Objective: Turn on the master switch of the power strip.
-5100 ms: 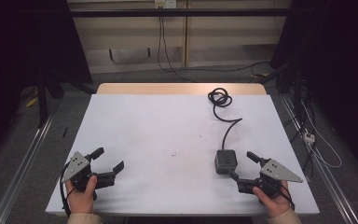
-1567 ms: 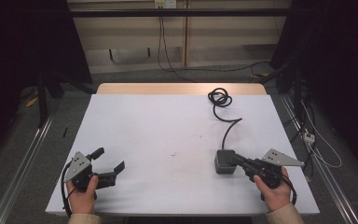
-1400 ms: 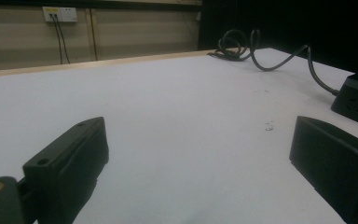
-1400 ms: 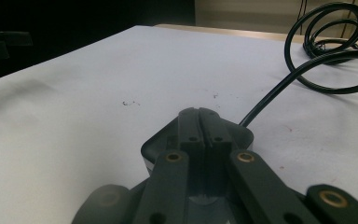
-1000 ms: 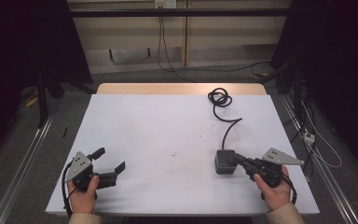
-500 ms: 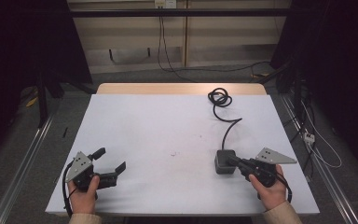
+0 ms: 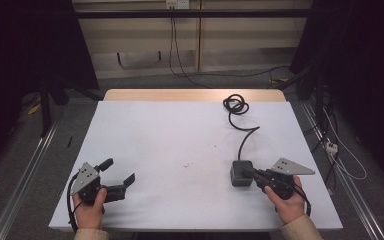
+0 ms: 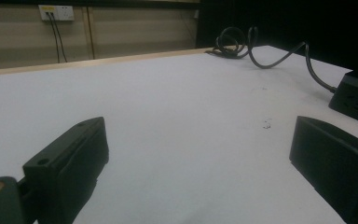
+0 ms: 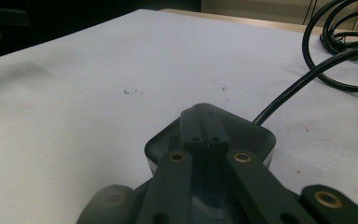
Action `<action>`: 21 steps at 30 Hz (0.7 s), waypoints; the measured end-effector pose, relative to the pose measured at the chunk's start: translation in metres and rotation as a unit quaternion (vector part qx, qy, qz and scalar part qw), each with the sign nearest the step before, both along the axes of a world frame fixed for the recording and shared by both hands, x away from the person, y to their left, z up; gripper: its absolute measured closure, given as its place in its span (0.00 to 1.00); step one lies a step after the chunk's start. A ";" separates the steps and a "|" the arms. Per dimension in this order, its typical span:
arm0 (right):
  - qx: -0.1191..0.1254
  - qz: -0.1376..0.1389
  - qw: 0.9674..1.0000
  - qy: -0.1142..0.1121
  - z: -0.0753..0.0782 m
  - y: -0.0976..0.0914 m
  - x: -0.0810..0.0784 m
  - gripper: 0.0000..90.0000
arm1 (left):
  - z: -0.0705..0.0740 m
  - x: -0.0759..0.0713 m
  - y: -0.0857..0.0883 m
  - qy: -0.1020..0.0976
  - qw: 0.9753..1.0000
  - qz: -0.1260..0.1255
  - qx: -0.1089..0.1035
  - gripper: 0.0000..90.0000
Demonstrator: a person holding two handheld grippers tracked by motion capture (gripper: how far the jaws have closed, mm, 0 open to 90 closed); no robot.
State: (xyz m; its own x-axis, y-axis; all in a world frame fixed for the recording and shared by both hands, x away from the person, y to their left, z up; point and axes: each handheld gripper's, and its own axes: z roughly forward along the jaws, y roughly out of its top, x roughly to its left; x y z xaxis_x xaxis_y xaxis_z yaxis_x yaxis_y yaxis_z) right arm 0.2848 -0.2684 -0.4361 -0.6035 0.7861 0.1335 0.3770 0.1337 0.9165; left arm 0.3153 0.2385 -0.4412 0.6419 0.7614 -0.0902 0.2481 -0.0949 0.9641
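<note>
My right claw [image 9: 200, 128], jaws pressed together, tips over power adapter block [image 7: 241, 173] near tabletop [image 7: 180, 130] right front corner; cord [image 7: 245, 135] runs toward far edge. Left claw [image 7: 117, 175] spread, well apart.

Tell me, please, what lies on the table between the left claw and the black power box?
Only bare white tabletop with a few small dark specks separates the open left claw from the black power box; both the high view and the left gripper view show it.
</note>
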 end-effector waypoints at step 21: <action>-0.004 -0.005 1.000 -0.009 -0.004 0.001 0.000 1.00 | 0.000 -0.001 0.000 0.001 1.000 -0.001 0.000 0.05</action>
State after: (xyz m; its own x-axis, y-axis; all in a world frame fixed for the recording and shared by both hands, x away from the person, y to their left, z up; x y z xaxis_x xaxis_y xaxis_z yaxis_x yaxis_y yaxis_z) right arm 0.2845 -0.2676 -0.4401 -0.5983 0.7928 0.1160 0.3615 0.1379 0.9221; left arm 0.3145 0.2382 -0.4412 0.6429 0.7606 -0.0908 0.2490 -0.0954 0.9638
